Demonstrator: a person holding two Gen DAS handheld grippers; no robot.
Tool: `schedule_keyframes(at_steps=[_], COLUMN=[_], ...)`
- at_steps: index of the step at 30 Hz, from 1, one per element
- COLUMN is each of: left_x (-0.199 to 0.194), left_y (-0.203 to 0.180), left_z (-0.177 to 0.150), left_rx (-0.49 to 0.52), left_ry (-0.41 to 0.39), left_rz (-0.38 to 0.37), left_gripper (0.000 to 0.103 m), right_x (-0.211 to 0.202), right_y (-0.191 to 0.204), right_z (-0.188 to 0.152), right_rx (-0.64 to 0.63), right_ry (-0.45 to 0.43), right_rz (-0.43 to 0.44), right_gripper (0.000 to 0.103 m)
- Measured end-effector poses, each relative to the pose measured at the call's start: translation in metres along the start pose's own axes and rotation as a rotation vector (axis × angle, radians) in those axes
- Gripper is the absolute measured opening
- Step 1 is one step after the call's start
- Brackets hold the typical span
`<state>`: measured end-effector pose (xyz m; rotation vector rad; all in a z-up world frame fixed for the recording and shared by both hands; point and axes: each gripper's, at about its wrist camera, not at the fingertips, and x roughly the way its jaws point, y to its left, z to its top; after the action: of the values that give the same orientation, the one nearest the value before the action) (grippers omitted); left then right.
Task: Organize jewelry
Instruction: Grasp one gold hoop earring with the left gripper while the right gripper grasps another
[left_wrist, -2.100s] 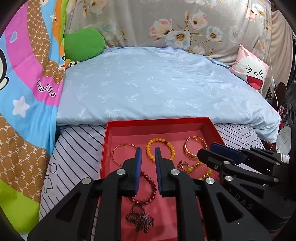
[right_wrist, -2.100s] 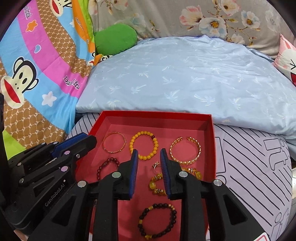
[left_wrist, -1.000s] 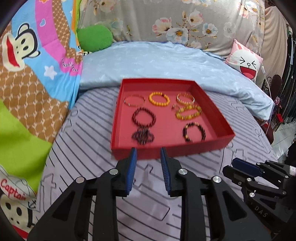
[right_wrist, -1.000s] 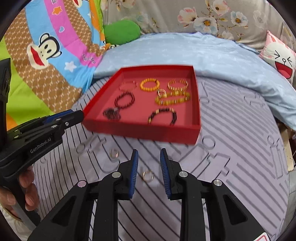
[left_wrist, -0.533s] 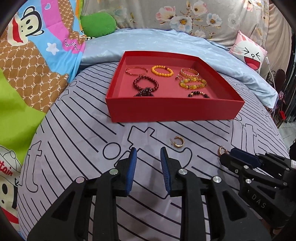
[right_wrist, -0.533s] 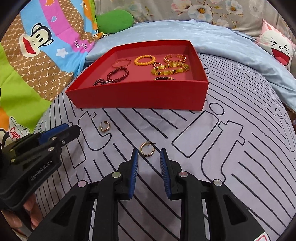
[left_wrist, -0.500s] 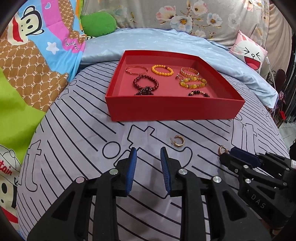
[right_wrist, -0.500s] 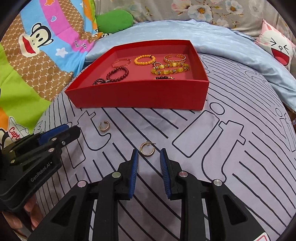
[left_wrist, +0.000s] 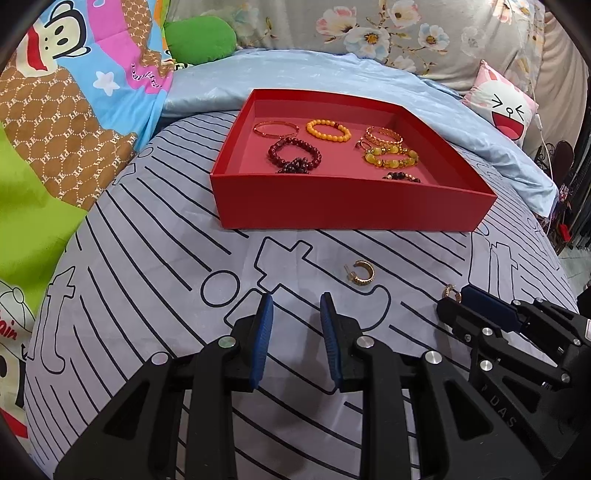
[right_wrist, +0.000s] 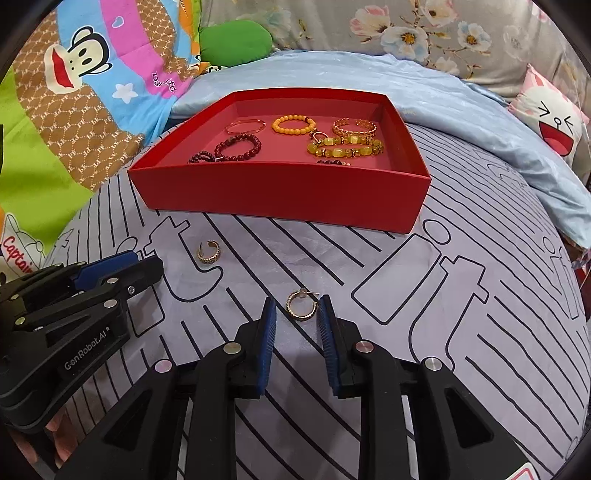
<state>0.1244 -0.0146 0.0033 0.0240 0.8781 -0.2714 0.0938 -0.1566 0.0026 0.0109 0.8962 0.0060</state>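
A red tray (left_wrist: 347, 206) (right_wrist: 280, 195) holds several bracelets: orange beads (left_wrist: 328, 131), dark red beads (left_wrist: 294, 154), gold bangles (left_wrist: 383, 136). Two gold earrings lie on the striped sheet in front of it. The wide one (left_wrist: 361, 274) (right_wrist: 209, 252) is just ahead and right of my open left gripper (left_wrist: 296, 314) (right_wrist: 122, 264). The thin hoop (right_wrist: 302, 305) (left_wrist: 451, 292) lies just ahead of the tips of my open right gripper (right_wrist: 295, 317) (left_wrist: 458, 301), not touched. Both grippers are empty.
The grey striped bed sheet (left_wrist: 147, 258) is the work surface. A light blue quilt (left_wrist: 332, 77) lies behind the tray, a cartoon blanket (left_wrist: 55, 110) at left, a pink face pillow (left_wrist: 506, 107) at right.
Both grippers pulled back from over the tray and came down low over the sheet in front of it. Over the last half second they have hardly moved, and the earrings lie still.
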Motion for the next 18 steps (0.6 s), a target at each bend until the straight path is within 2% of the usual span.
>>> schedule_keyframes(at_steps=[3,7,10,18], left_x=[0.001,0.001,0.001,0.008], left_y=[0.0,-0.001,-0.004,-0.021], left_z=[-0.001,-0.001,0.0,0.007], left_rx=[0.0,-0.001,0.001,0.01], left_ry=[0.004,0.003,0.0,0.002], left_rz=[0.0,-0.008,-0.018,-0.049], left_gripper=[0.025,0.027,0.034,0.035], right_x=[-0.001,-0.002,-0.004,-0.011], right_y=[0.0,-0.003,-0.006,-0.021], right_z=[-0.001,-0.003,-0.004,-0.005], right_rx=[-0.002,0.009,0.027,0.072], right_ry=[-0.004,-0.004,-0.006,-0.014], right_rz=[-0.006,-0.005,-0.006,-0.001], right_gripper=[0.016,0.016,0.016,0.016])
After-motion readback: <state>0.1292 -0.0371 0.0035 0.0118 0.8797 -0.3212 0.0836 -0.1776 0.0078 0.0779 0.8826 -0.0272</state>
